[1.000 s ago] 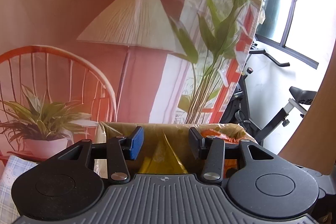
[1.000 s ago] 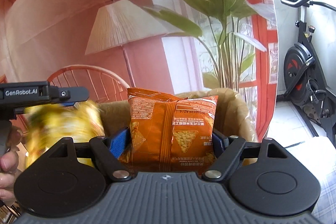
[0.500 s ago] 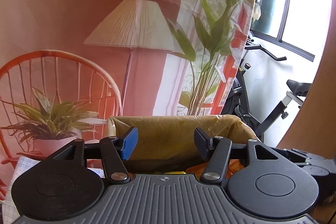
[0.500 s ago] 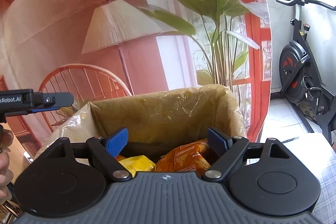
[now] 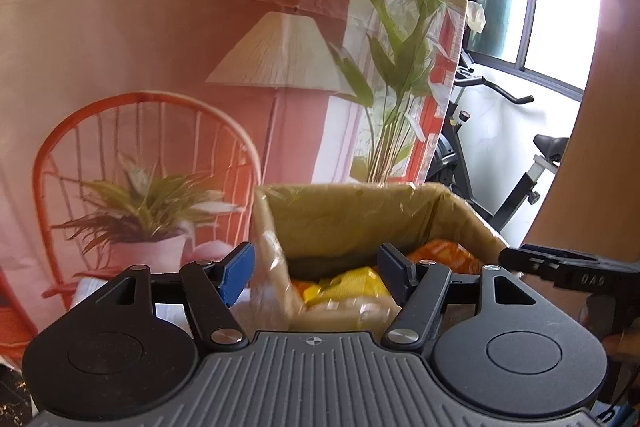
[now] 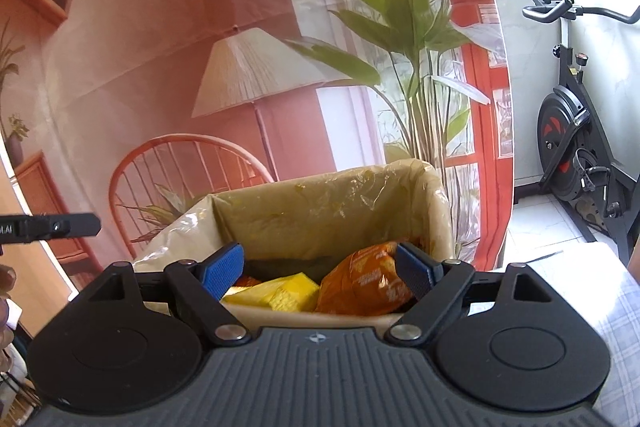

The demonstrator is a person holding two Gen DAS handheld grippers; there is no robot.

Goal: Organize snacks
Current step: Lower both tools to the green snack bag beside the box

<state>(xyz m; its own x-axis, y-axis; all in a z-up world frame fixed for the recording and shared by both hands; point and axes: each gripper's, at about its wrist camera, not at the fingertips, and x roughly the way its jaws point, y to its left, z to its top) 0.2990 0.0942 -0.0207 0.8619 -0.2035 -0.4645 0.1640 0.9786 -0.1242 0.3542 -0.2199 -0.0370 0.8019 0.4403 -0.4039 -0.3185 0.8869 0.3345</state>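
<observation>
A plastic-lined cardboard box (image 6: 320, 211) stands in front of me and also shows in the left wrist view (image 5: 352, 215). Inside lie an orange chip bag (image 6: 368, 279) and a yellow snack bag (image 6: 280, 293); both show in the left wrist view, orange (image 5: 444, 255) and yellow (image 5: 344, 283). My right gripper (image 6: 318, 269) is open and empty, just above the box's near rim. My left gripper (image 5: 316, 269) is open and empty, at the box's left near corner. Part of the right gripper (image 5: 568, 273) shows at the left view's right edge.
A printed backdrop (image 6: 200, 47) with a lamp, chair and plants hangs behind the box. An exercise bike (image 6: 576, 131) stands to the right by the window. A checked cloth (image 6: 600, 307) covers the surface at lower right. A wooden panel (image 5: 600, 147) is at the right.
A second ago my right gripper held the orange bag and my left the yellow bag over the box. Both were let go and lie in the box; both grippers have drawn back.
</observation>
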